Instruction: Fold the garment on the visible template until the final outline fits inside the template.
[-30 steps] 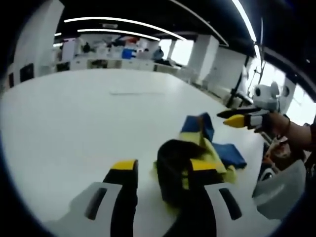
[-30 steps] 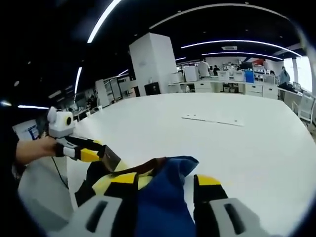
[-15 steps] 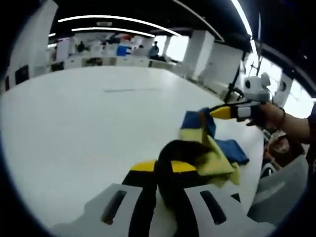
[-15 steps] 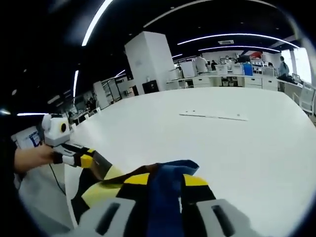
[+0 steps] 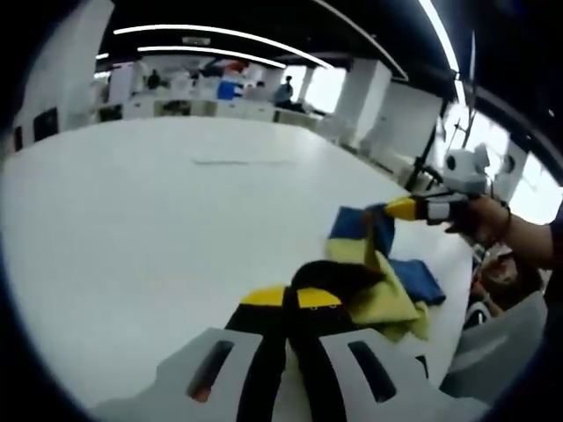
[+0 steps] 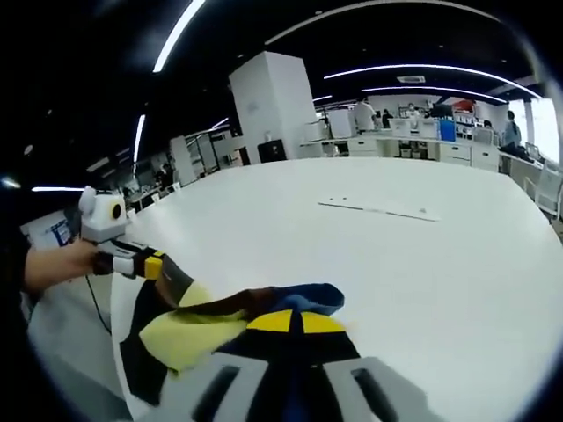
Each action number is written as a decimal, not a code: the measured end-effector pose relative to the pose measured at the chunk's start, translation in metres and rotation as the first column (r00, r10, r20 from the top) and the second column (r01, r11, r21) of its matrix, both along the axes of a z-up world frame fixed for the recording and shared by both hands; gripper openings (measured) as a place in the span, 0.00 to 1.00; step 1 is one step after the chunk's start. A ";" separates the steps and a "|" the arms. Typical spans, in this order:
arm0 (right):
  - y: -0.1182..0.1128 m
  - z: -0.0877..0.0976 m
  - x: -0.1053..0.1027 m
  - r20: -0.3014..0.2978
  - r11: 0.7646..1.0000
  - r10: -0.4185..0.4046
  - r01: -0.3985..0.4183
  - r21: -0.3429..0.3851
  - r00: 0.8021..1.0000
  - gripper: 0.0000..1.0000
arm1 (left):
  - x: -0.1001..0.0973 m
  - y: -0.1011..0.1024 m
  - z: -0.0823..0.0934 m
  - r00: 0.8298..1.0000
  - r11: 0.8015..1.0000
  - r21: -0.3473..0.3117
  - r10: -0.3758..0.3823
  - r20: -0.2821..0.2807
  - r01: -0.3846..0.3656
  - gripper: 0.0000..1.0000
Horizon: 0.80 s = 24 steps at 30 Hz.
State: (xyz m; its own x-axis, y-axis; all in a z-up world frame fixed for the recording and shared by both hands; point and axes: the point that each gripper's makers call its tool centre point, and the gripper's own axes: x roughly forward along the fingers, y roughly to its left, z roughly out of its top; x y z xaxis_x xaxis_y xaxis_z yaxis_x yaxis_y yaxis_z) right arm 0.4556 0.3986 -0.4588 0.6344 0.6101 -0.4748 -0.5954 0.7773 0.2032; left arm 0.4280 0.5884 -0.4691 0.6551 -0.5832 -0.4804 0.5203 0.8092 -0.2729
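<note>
Since a second ago both tongs have clenched: left tongs point(image 5: 290, 297) pinch the garment's point(image 5: 380, 290) black edge, right tongs point(image 6: 295, 321) its blue part. It lies bunched on the white counter point(image 5: 132, 211), stretched between them.

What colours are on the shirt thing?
The garment is blue, yellow and black, clearest in the left gripper view.

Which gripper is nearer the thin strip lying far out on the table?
Neither clearly: both the left gripper and right gripper are shut on the garment, well short of the strip.
</note>
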 end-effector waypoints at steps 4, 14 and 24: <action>-0.013 0.008 -0.001 0.025 1.000 -0.008 0.009 -0.027 1.000 0.00 | 0.007 0.006 0.011 1.000 1.000 -0.006 0.008 0.022 -0.008 0.00; -0.041 0.035 0.003 0.072 0.997 -0.042 0.046 -0.058 0.997 0.00 | 0.030 0.016 0.038 0.997 1.000 0.001 0.009 0.074 -0.009 0.00; -0.072 0.062 0.018 0.145 0.988 -0.105 0.119 -0.095 0.984 0.00 | 0.054 0.014 0.075 0.987 1.000 -0.006 -0.005 0.158 0.006 0.00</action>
State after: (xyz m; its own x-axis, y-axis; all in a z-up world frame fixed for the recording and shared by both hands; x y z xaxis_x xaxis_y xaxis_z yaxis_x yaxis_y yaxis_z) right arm 0.4736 0.3266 -0.3973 0.7601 0.4835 -0.4341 -0.5200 0.8532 0.0398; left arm 0.4819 0.6025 -0.3945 0.7193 -0.5898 -0.3671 0.5618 0.8047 -0.1919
